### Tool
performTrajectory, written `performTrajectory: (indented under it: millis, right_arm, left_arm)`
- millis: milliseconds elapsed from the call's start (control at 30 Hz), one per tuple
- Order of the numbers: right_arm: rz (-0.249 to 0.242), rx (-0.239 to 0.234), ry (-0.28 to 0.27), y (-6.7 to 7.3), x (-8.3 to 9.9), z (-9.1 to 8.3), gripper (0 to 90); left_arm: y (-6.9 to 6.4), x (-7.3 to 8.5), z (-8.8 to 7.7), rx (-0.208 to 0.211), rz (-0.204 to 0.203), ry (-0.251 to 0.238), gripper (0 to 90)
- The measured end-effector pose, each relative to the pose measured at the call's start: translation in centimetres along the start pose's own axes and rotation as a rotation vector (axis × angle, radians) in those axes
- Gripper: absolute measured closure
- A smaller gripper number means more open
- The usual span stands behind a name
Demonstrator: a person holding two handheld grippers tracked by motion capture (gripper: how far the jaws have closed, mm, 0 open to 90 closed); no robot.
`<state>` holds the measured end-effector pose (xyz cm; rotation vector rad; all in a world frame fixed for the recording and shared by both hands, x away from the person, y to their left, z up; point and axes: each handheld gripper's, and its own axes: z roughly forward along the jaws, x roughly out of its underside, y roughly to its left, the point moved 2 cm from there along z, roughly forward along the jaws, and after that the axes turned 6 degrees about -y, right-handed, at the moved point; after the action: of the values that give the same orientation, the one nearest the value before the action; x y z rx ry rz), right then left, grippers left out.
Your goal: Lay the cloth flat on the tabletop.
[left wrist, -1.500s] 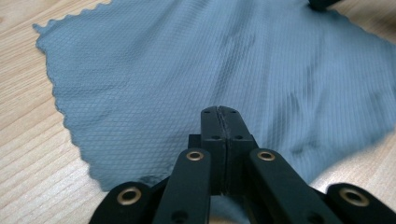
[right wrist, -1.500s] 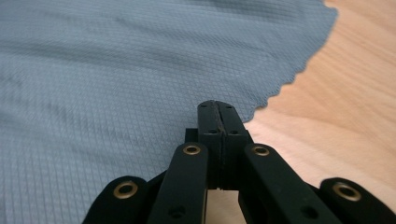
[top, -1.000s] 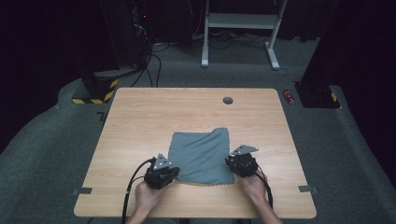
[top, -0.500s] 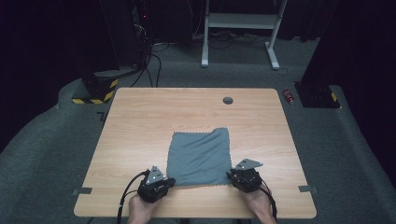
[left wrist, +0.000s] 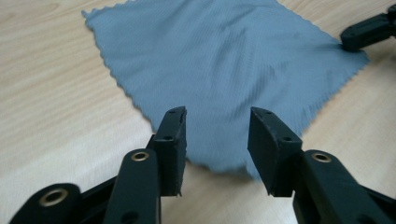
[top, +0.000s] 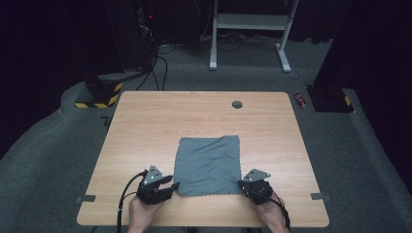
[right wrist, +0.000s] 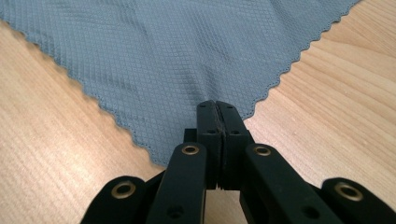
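You are pinching the near right corner of the flat blue-grey scallop-edged microfibre cloth [top: 209, 165] with your clenched right gripper [right wrist: 217, 112]; your left gripper [left wrist: 215, 126] has just been opening, jaws apart with nothing gripped at the near left corner. The cloth is lying fully spread, folding not yet begun.

Matt woven cloth [top: 209, 165], wood-grain table [top: 145, 126]

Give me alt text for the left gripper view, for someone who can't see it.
A grey cloth with a zigzag edge lies flat on a light wooden table, its near corner between the open black jaws of the left hand-held gripper, which are not pressing it. The right hand-held gripper meets the cloth's corner at top right.
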<state>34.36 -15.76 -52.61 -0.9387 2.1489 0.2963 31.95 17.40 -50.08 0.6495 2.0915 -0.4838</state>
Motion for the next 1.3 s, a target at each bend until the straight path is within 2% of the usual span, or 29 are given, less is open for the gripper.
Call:
performTrajectory:
  millis: [67,100,200,267,333,467,600,700,733,767,800,867,900,1000,1100,1200,1300]
  right_arm:
    - [0.001,0.001,0.003,0.0,0.0,-0.1,87.9]
    - [-0.001,0.002,0.003,0.0,0.1,-0.1,87.5]
    - [0.001,0.005,0.005,-0.2,0.0,-0.1,82.7]
    - [0.021,0.007,-0.005,-0.4,-0.1,-0.1,78.5]
    - [0.060,0.004,-0.037,-0.8,-0.7,-0.2,75.3]
    - [0.081,0.023,-0.072,-1.4,-2.3,0.8,71.5]
    - [0.086,0.028,-0.058,-1.6,-3.4,2.5,67.7]
    - [0.076,0.023,-0.031,-1.5,-3.3,3.1,66.4]
    - [0.075,0.020,-0.009,-1.4,-3.0,3.2,66.3]
    - [0.074,0.018,-0.015,-1.4,-2.7,3.2,66.5]
    - [0.089,0.012,-0.020,-1.4,-2.4,2.9,66.8]
    - [0.078,0.011,-0.019,-1.4,-1.9,2.4,67.0]
    - [0.076,0.014,-0.016,-1.4,-1.7,2.2,67.0]
    - [0.067,0.016,-0.004,-1.5,-1.5,1.8,66.9]
    - [0.075,0.024,-0.001,-1.4,-1.5,1.8,66.4]
    - [0.075,0.034,-0.020,-1.3,-1.7,2.0,65.7]
    - [0.079,0.032,-0.034,-1.1,-2.0,2.2,64.3]
  left_arm:
    - [0.1,-0.3,0.9,0.007,0.020,0.025,56.4]
    - [0.0,-0.2,1.6,0.011,0.017,0.045,56.3]
    - [-0.2,0.4,2.2,0.012,0.033,0.071,56.3]
    - [-0.3,0.8,2.3,0.012,0.026,0.079,56.2]
    - [-0.2,1.3,2.2,0.002,0.032,0.093,55.7]
    - [-0.1,2.0,2.0,-0.019,0.043,0.117,54.2]
    - [-0.1,2.6,1.4,-0.047,0.096,0.130,52.4]
    - [0.2,2.8,0.9,-0.058,0.093,0.128,51.2]
    - [0.4,2.9,0.8,-0.059,0.078,0.120,51.1]
    - [0.7,2.8,0.7,-0.058,0.063,0.113,50.8]
    - [1.0,2.6,0.6,-0.058,0.047,0.099,50.7]
    - [1.5,1.9,0.7,-0.058,0.022,0.068,50.2]
    - [1.7,1.4,1.0,-0.053,0.028,0.059,49.9]
    - [2.4,-0.5,2.7,-0.052,0.037,0.044,48.6]
    - [3.6,-2.7,5.3,-0.044,0.006,0.028,48.2]
    - [4.4,-4.6,7.4,-0.050,-0.004,0.010,48.5]
    - [4.9,-6.1,9.6,-0.056,0.011,0.027,48.9]
